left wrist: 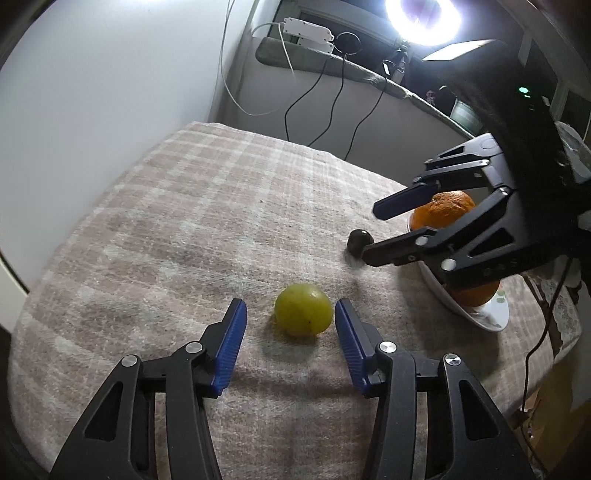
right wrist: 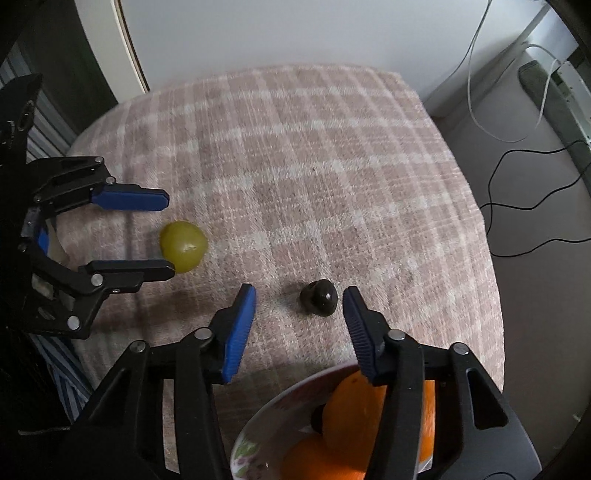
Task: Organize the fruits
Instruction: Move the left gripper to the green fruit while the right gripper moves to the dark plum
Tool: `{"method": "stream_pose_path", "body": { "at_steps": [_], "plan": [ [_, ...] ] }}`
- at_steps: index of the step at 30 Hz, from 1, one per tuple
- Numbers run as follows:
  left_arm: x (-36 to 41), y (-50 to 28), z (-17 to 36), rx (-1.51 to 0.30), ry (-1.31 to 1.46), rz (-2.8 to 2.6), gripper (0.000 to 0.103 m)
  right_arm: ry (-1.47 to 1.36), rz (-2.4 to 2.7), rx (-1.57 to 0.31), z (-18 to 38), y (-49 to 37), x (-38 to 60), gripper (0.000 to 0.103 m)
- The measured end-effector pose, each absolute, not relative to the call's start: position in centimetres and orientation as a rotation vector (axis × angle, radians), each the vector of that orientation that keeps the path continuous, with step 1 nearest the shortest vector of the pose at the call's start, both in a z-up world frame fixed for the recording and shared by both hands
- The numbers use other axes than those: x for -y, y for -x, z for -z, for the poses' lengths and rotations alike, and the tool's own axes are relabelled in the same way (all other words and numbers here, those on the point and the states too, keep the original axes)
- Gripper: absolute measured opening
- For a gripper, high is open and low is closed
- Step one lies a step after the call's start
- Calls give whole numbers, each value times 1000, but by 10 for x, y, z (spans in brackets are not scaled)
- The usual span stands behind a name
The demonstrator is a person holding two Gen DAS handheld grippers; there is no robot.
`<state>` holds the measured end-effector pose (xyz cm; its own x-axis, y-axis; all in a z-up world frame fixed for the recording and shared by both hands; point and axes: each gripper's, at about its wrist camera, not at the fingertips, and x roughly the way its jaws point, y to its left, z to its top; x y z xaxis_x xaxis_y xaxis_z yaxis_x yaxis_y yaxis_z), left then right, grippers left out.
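Note:
A yellow-green round fruit (left wrist: 303,314) lies on the checked cloth, just ahead of and between the tips of my open left gripper (left wrist: 290,311); it also shows in the right wrist view (right wrist: 183,245). A small dark fruit (right wrist: 319,297) lies between the tips of my open right gripper (right wrist: 300,300); in the left wrist view it (left wrist: 358,241) sits by the right gripper (left wrist: 369,232). A white bowl (right wrist: 258,424) holds oranges (right wrist: 354,417), below the right gripper. The left gripper (right wrist: 168,236) straddles the green fruit.
The pink checked cloth (left wrist: 207,206) covers a small table with rounded edges. Cables (left wrist: 332,103) hang behind it against the wall. A bright ring light (left wrist: 424,18) shines at the top. The bowl (left wrist: 491,314) sits near the table's right edge.

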<state>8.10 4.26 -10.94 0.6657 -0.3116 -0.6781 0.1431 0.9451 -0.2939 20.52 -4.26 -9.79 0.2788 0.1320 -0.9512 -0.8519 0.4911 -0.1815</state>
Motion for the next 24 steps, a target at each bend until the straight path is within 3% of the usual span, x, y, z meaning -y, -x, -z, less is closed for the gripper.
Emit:
{"method": "stream_pose_path", "body": {
  "at_steps": [24],
  "plan": [
    [-36, -95, 117, -834, 223, 278, 46, 897, -752, -1193, 127, -230, 33, 41]
  ]
}}
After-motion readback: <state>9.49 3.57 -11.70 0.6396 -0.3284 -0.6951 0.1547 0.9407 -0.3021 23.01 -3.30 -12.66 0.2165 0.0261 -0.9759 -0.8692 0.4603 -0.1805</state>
